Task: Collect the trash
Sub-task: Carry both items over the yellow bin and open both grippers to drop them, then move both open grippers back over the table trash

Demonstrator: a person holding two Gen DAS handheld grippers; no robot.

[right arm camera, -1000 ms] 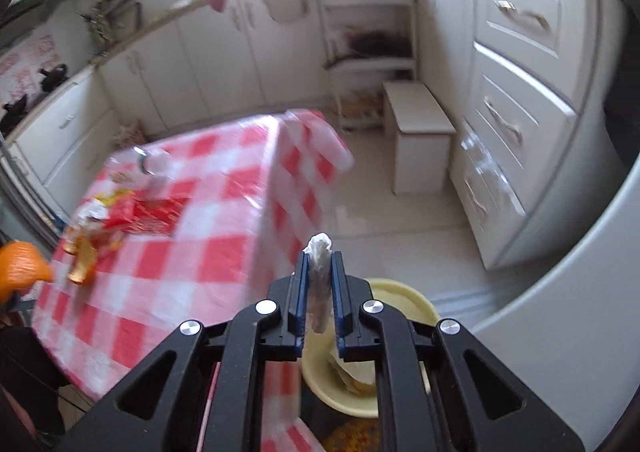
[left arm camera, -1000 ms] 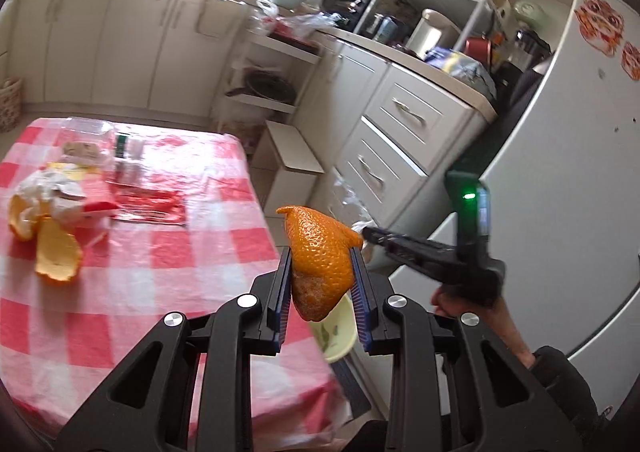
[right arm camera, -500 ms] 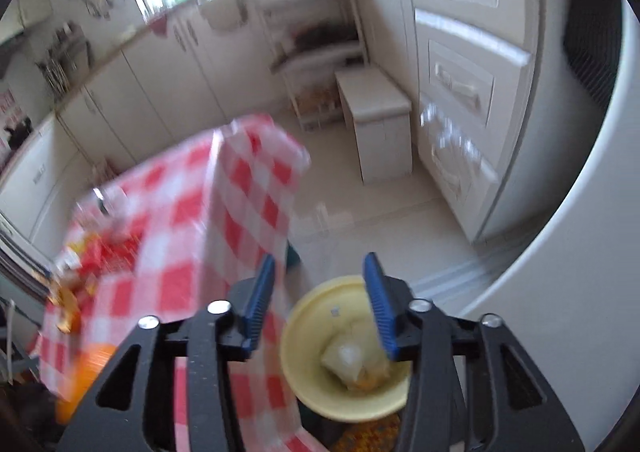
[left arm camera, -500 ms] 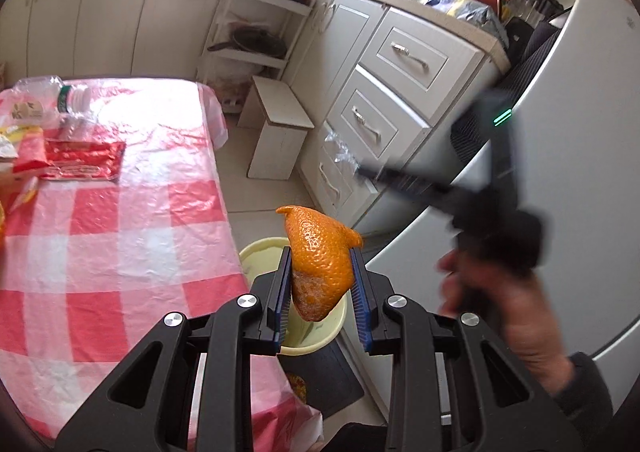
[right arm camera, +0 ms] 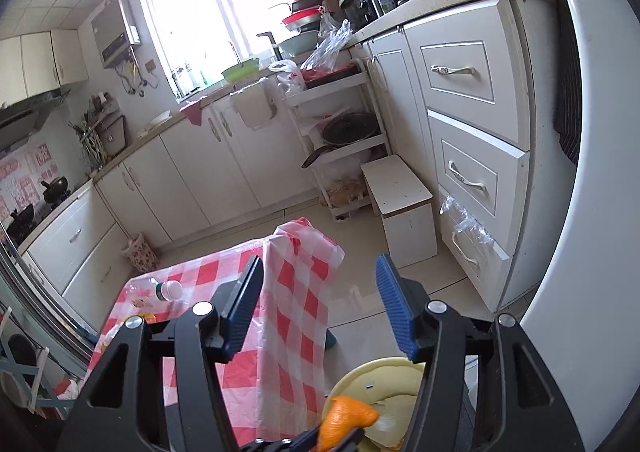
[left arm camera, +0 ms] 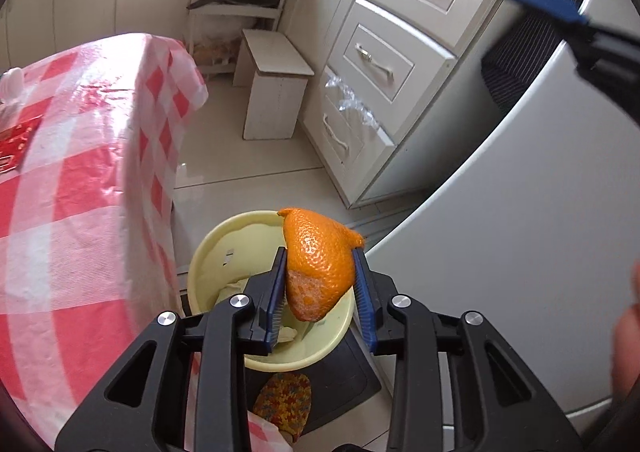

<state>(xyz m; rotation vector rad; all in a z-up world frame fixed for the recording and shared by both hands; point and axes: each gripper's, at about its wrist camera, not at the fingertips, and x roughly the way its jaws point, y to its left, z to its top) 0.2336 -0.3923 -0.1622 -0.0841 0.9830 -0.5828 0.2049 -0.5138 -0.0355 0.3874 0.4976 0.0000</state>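
Here the left gripper [left arm camera: 320, 292] holds an orange peel [left arm camera: 318, 264] between its jaws, just above the yellow bin [left arm camera: 208, 252] beside the table [left arm camera: 60, 192]. The right gripper [right arm camera: 320, 304] (its jaws just opened further) stands wide and empty.

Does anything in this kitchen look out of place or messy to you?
Yes: crumpled clear plastic hangs from the bottom drawer, which sits slightly open and askew. Otherwise nothing stands out.
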